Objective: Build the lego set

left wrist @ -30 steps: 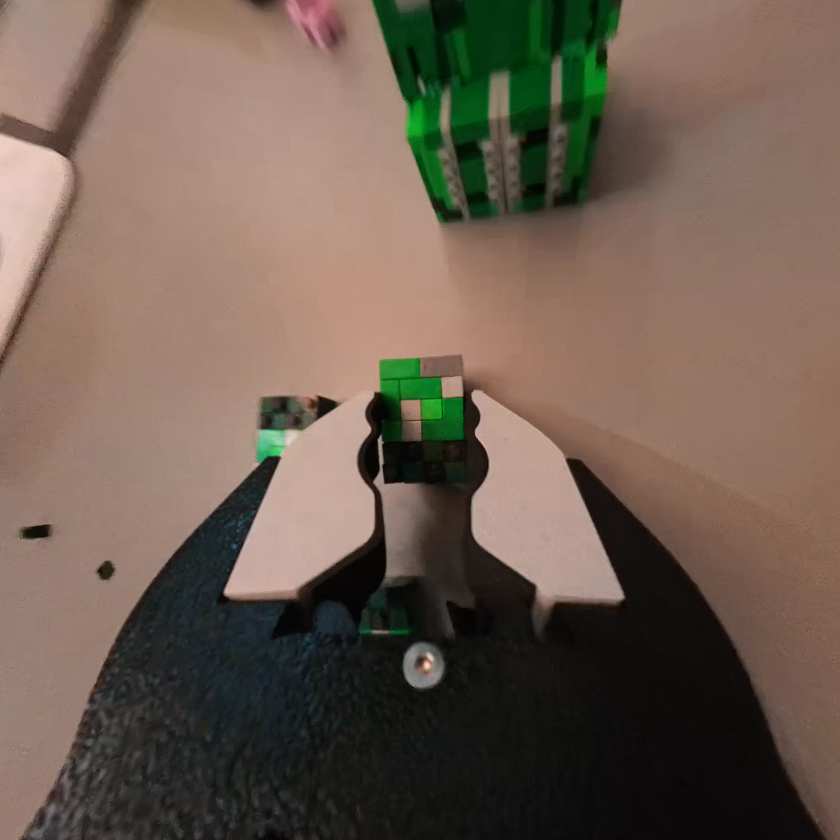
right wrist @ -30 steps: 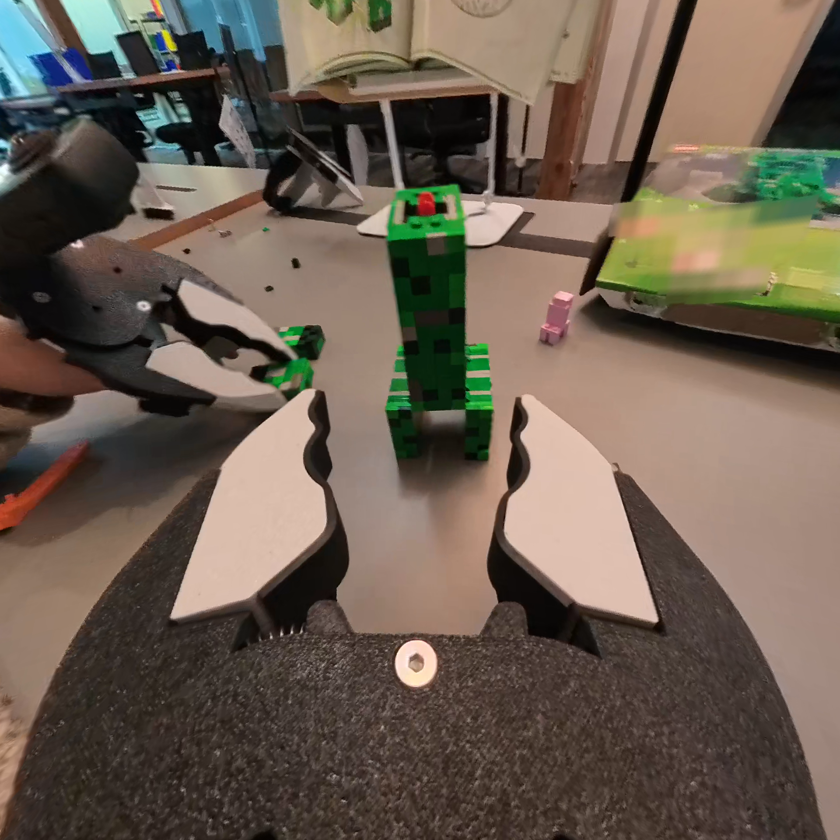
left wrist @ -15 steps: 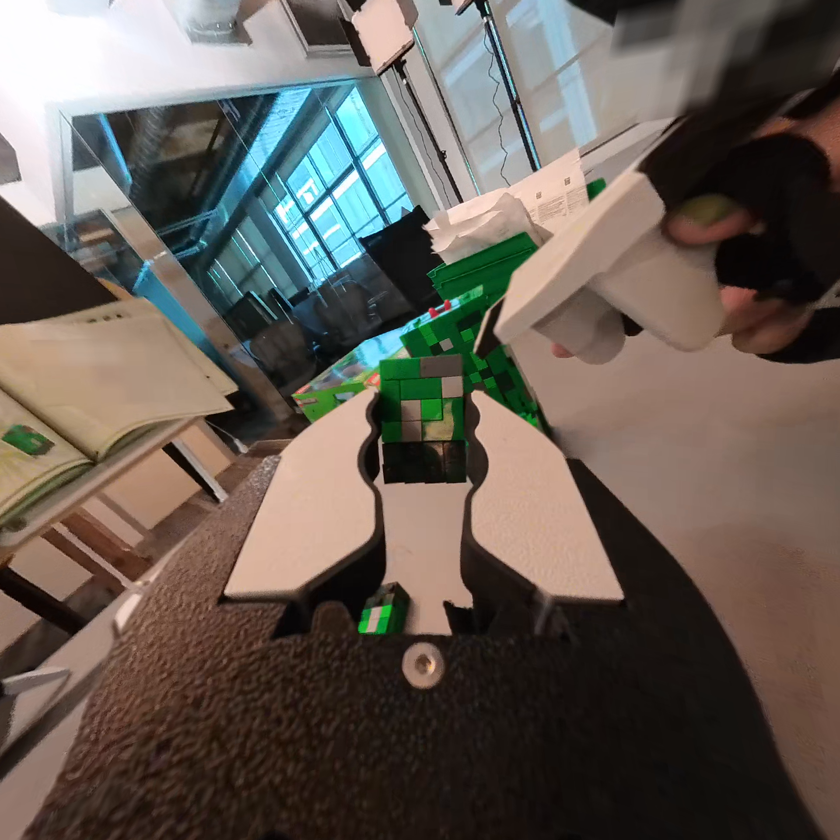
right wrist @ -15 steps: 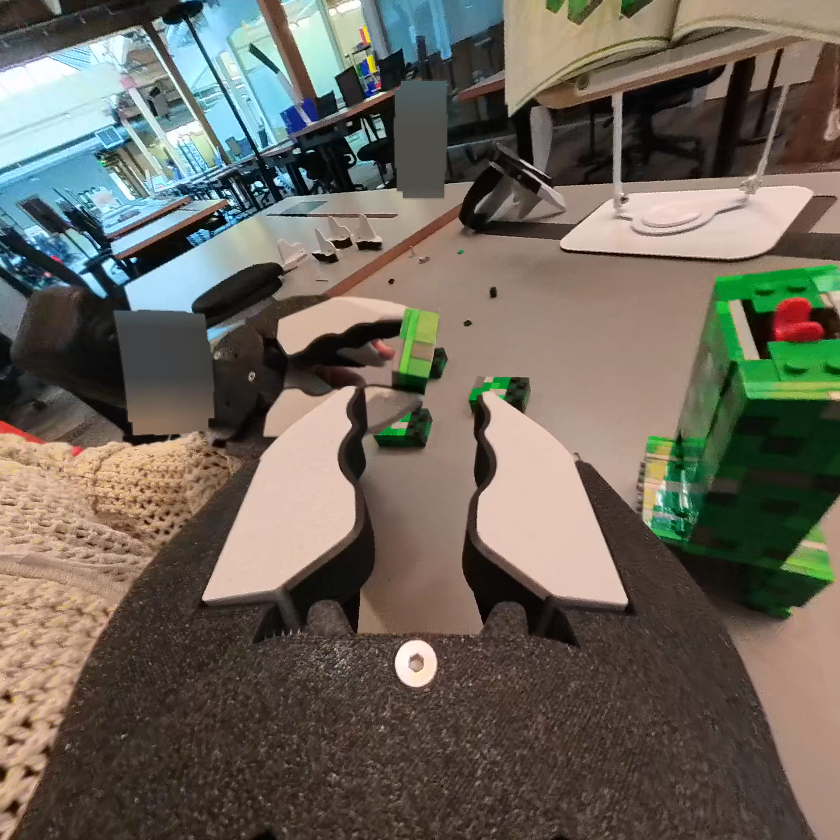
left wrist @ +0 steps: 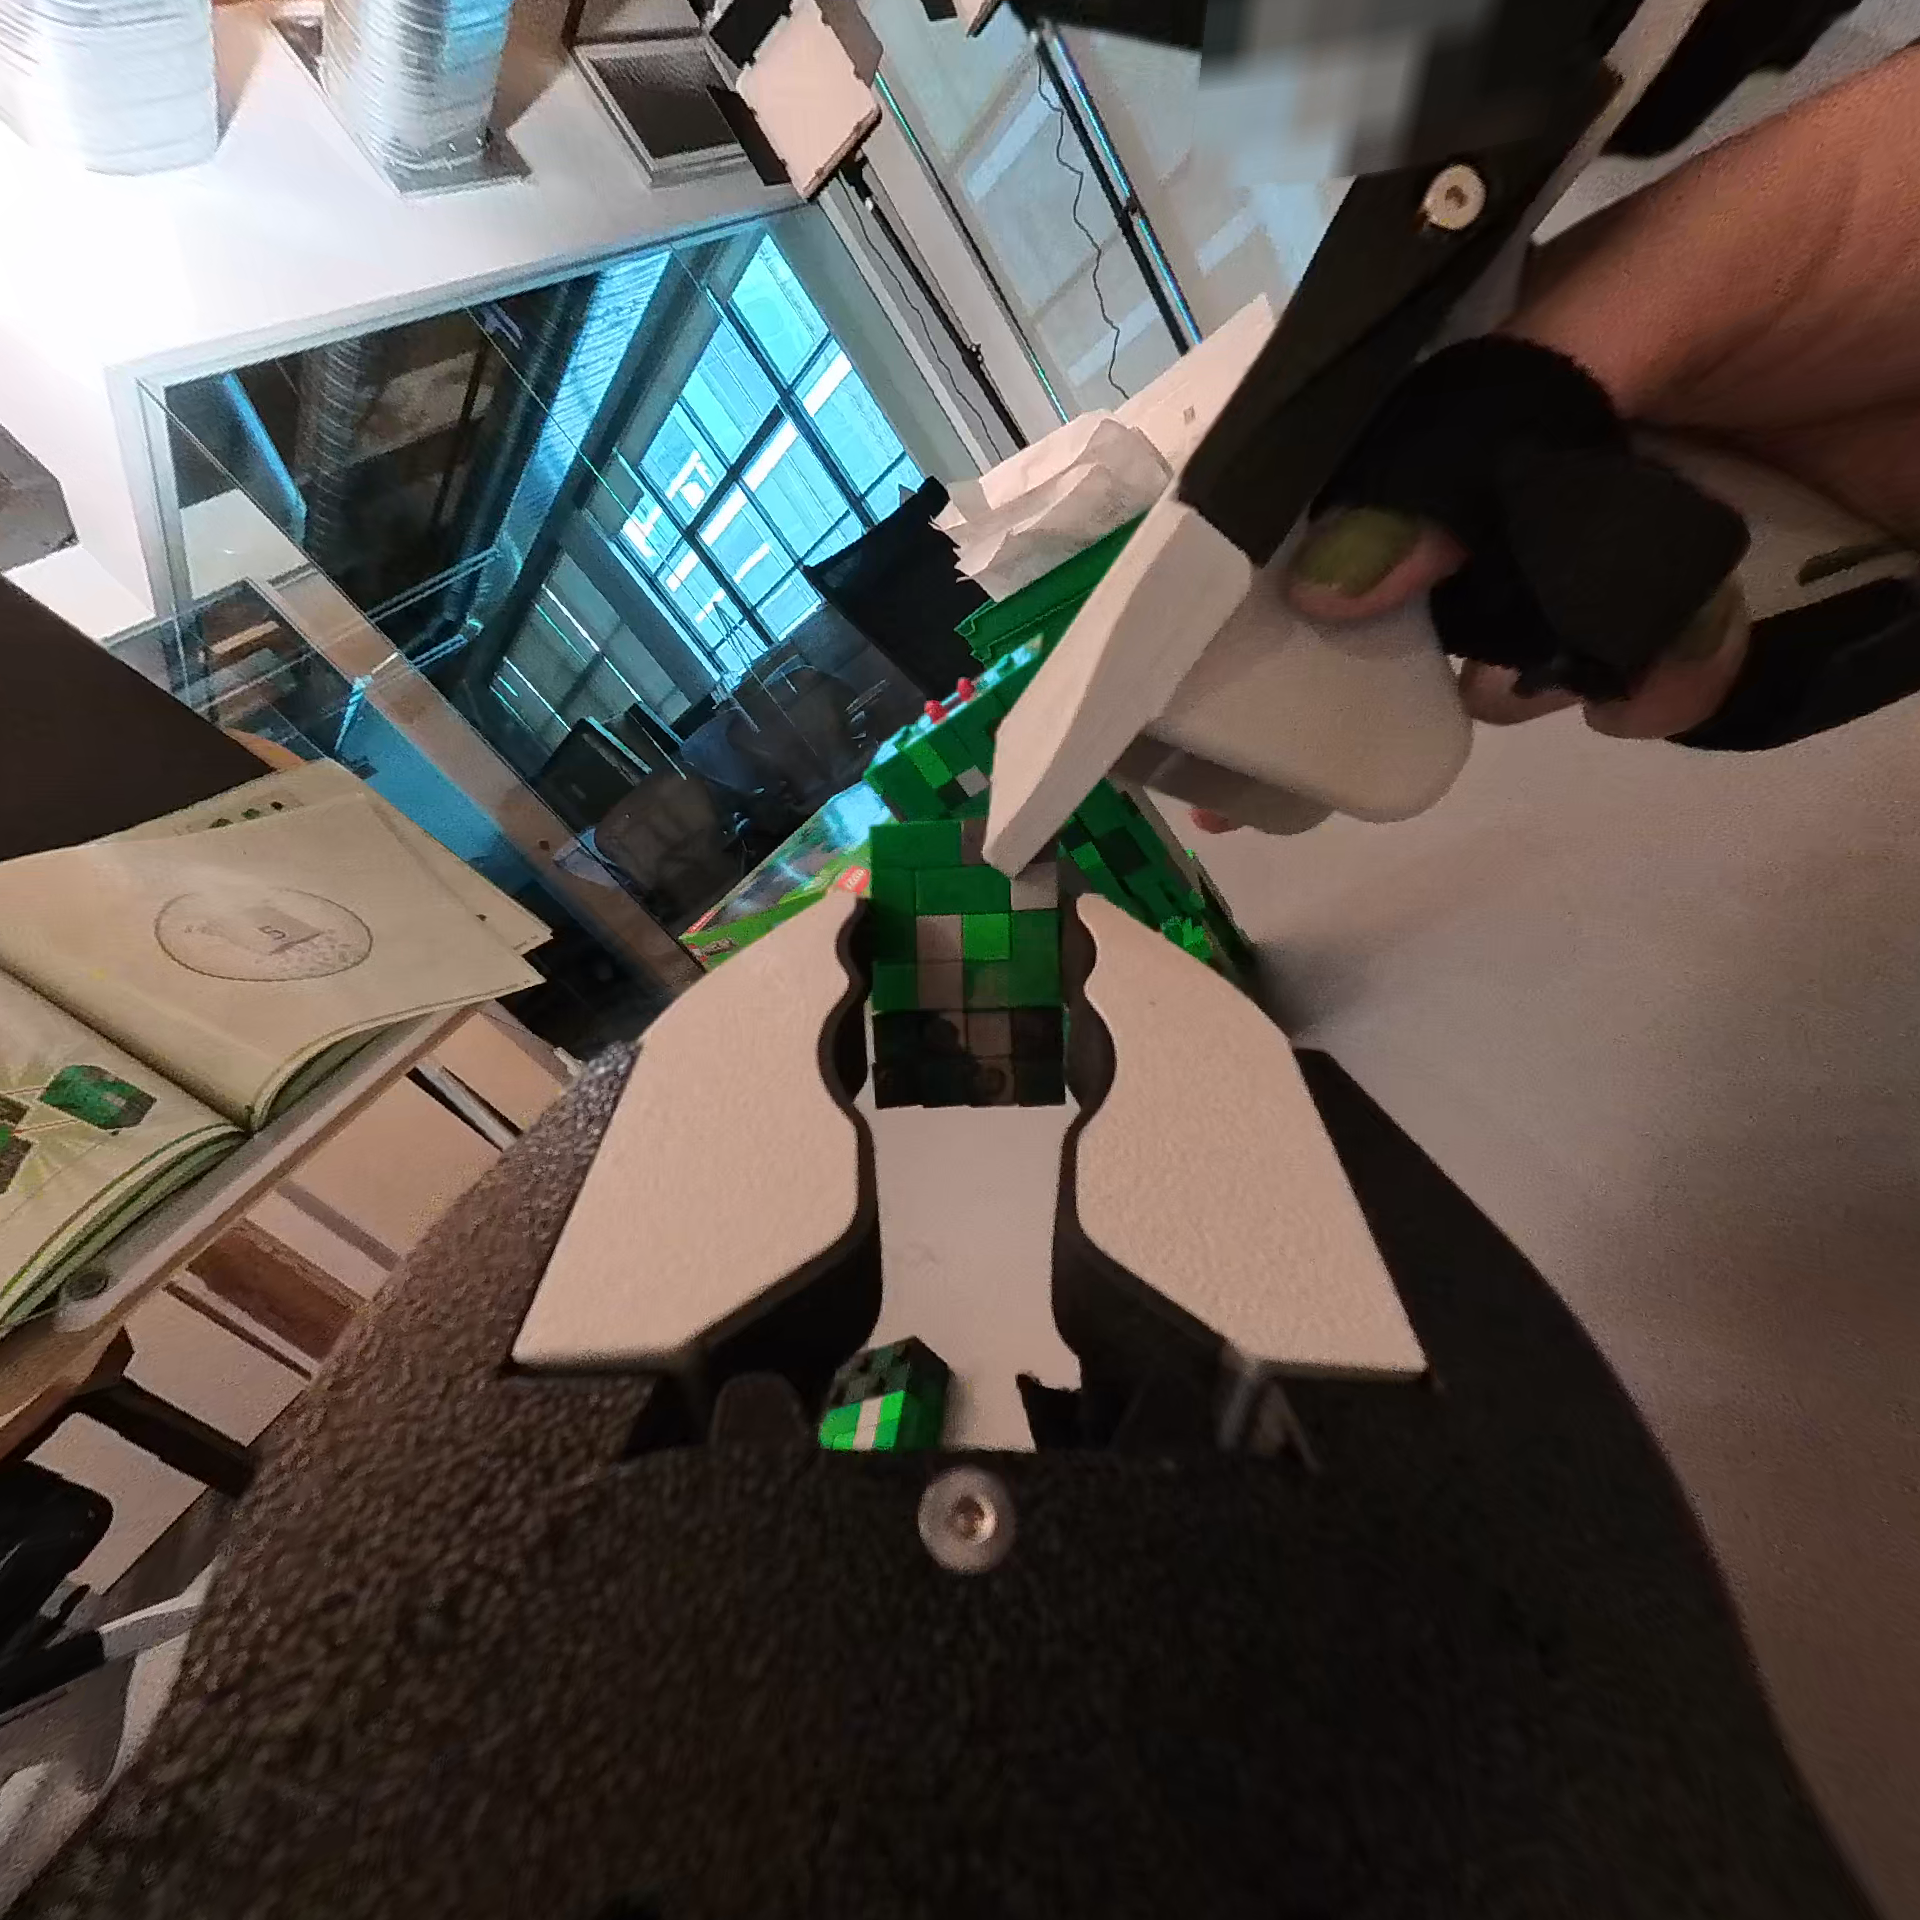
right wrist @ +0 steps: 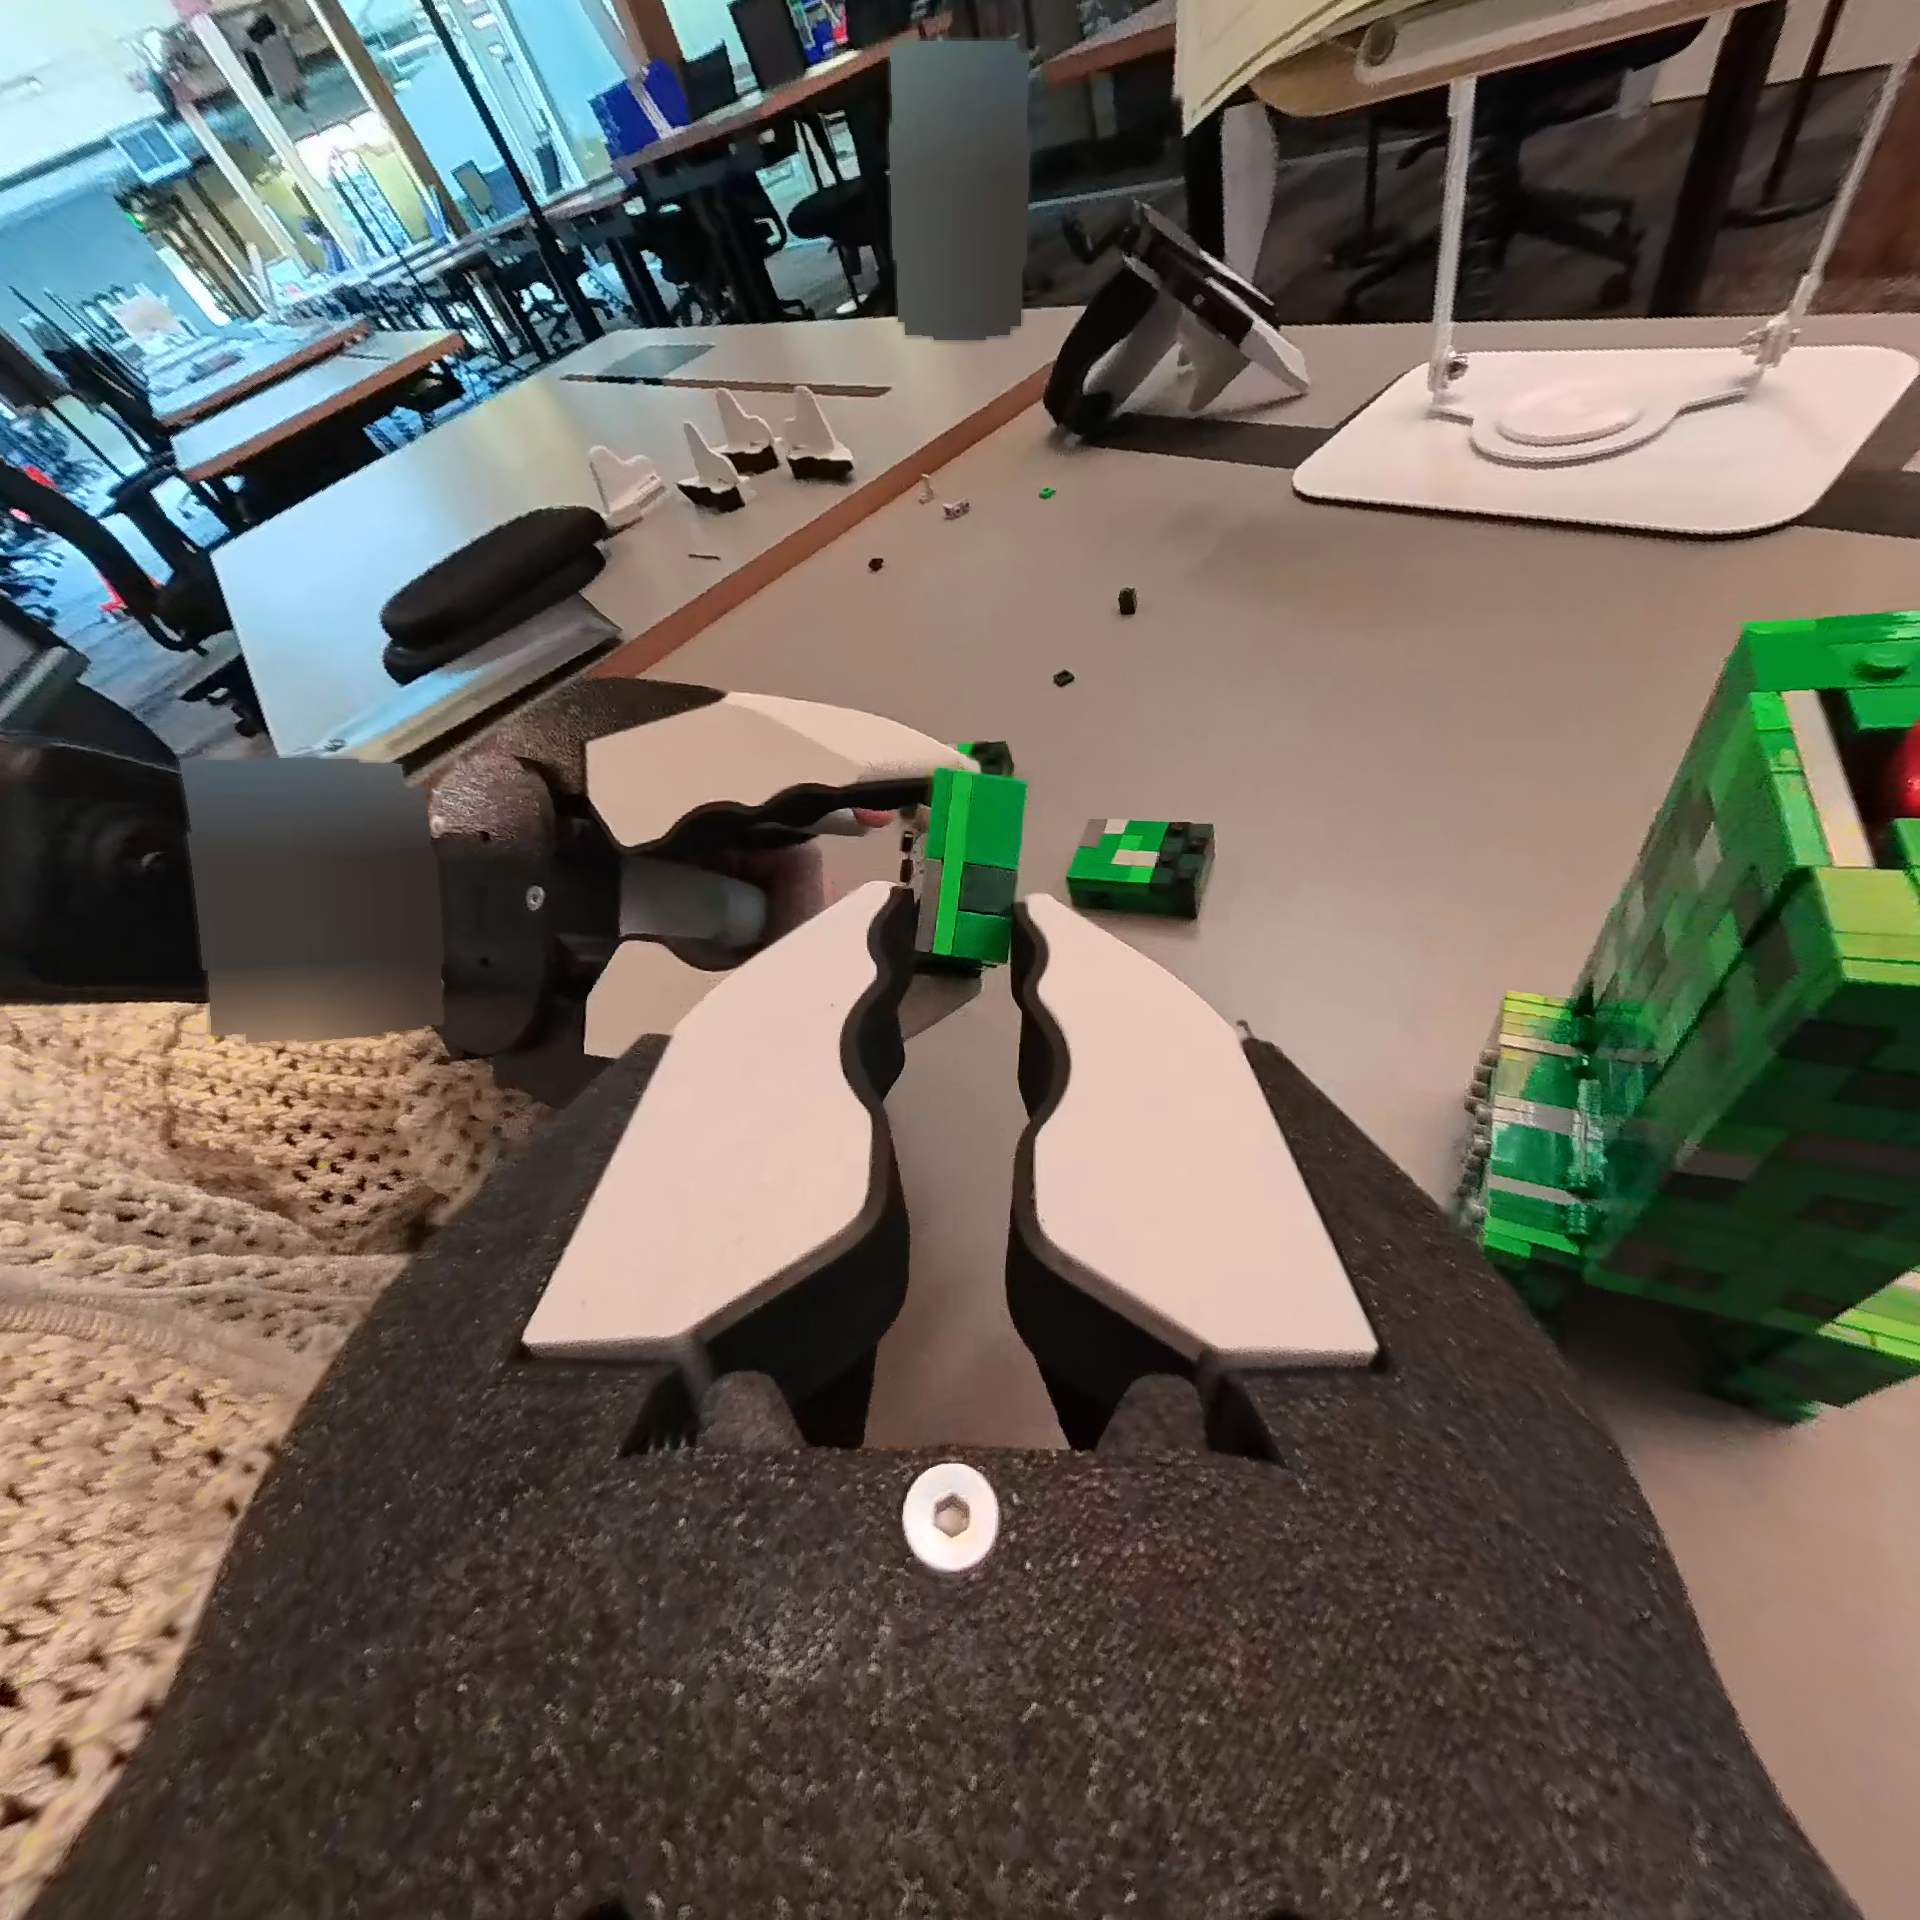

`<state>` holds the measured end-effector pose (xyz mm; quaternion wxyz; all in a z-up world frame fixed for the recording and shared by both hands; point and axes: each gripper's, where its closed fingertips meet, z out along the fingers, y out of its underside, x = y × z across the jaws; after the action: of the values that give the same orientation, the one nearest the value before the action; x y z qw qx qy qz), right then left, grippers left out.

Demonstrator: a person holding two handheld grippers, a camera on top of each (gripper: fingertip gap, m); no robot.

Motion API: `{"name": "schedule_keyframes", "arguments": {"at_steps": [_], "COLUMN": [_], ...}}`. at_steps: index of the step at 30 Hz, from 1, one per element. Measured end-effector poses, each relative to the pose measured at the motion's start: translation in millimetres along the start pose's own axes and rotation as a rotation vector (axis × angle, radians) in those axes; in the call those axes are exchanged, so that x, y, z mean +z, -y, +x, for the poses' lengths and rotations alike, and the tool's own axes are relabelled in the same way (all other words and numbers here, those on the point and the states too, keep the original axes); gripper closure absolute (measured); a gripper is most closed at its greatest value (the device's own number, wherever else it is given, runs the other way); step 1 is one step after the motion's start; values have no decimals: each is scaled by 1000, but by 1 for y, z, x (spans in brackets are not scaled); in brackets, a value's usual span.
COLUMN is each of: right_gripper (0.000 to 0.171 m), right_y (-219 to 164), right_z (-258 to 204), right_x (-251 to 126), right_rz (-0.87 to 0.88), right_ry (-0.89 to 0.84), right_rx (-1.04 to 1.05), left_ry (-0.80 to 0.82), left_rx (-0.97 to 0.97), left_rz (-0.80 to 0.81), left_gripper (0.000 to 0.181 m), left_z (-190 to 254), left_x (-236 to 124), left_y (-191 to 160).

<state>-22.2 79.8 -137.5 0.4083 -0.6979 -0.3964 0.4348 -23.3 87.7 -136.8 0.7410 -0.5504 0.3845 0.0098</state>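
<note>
Holding a green block (left wrist: 966,977) clear of the table (right wrist: 1351,727), my left gripper (left wrist: 966,997) is clamped on its sides. My right gripper (right wrist: 961,935) is narrowed to a slim gap, tips at the block, one touching its top; whether it grips, I cannot tell. Another block (right wrist: 1141,868) lies mid-table, and the tower (right wrist: 1714,1039) stands at the right edge.

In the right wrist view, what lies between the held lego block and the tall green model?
One loose green lego piece on bare table, between the block and the model; right wrist view.
</note>
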Motion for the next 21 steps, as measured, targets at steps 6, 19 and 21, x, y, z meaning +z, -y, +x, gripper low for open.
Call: {"name": "schedule_keyframes", "arguments": {"at_steps": [6,19,21], "right_gripper": [154,154,154], "right_y": [-8,-43,-45], "right_z": [8,45,51], "right_x": [-3,-35,-40], "right_rz": [-30,-121,-119], "right_ry": [-78,-243,-253], "right_rx": [-67,-220,-216], "left_ry": [-28,-310,-377], "left_rx": [-7,-149,-211], "left_rz": [-39,-178,-224], "left_gripper": [146,130,127], "left_z": [9,19,19], "left_x": [6,23,36], "left_y": [-8,-33,-40]}}
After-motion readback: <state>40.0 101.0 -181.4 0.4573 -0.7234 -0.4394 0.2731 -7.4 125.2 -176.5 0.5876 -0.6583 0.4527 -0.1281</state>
